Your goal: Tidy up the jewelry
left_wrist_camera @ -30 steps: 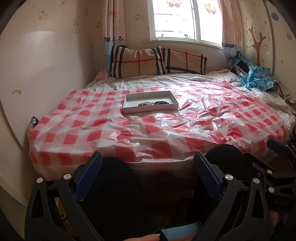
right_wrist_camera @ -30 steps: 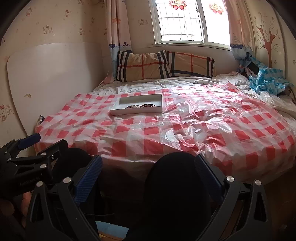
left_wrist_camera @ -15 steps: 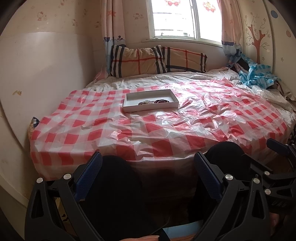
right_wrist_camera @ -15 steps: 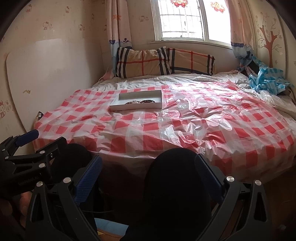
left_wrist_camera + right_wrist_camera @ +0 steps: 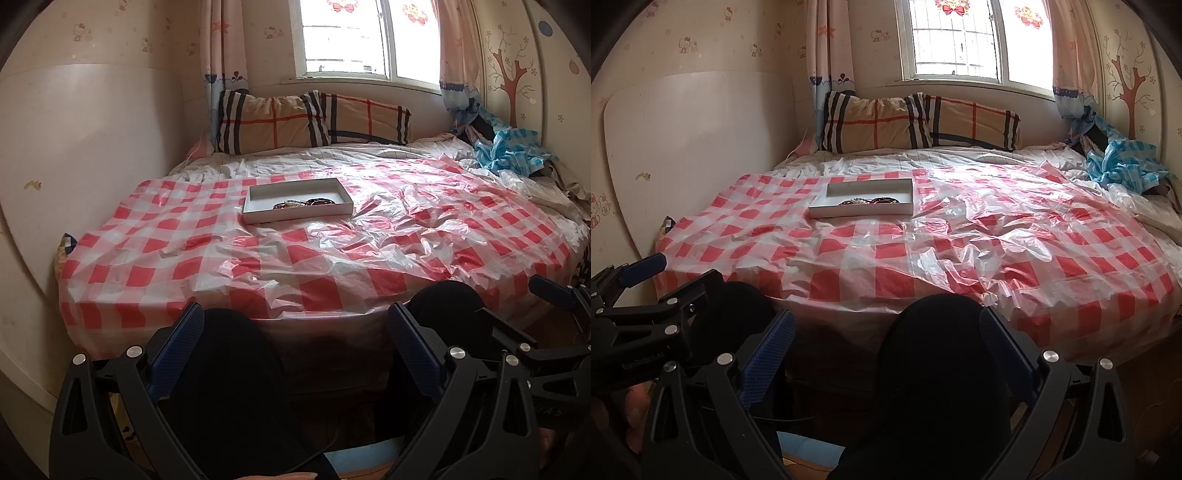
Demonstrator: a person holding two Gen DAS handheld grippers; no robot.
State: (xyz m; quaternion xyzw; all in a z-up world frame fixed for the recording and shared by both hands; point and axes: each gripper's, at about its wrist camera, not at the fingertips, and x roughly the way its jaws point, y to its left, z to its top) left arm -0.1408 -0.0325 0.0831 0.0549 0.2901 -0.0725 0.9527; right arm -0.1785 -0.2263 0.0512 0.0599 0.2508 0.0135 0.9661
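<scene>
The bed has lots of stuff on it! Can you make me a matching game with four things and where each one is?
Things:
1. white tray
2. jewelry
3. striped pillows
4. blue crumpled plastic

Places:
A. far right corner of the bed
B. under the window, at the head of the bed
C. on the red checked sheet
D. inside the tray, along its near side

Pairs: 1-C, 2-D, 3-B, 4-A

Beaded jewelry (image 5: pixel 303 202) lies heaped inside shallow white tray (image 5: pixel 258 214).
</scene>
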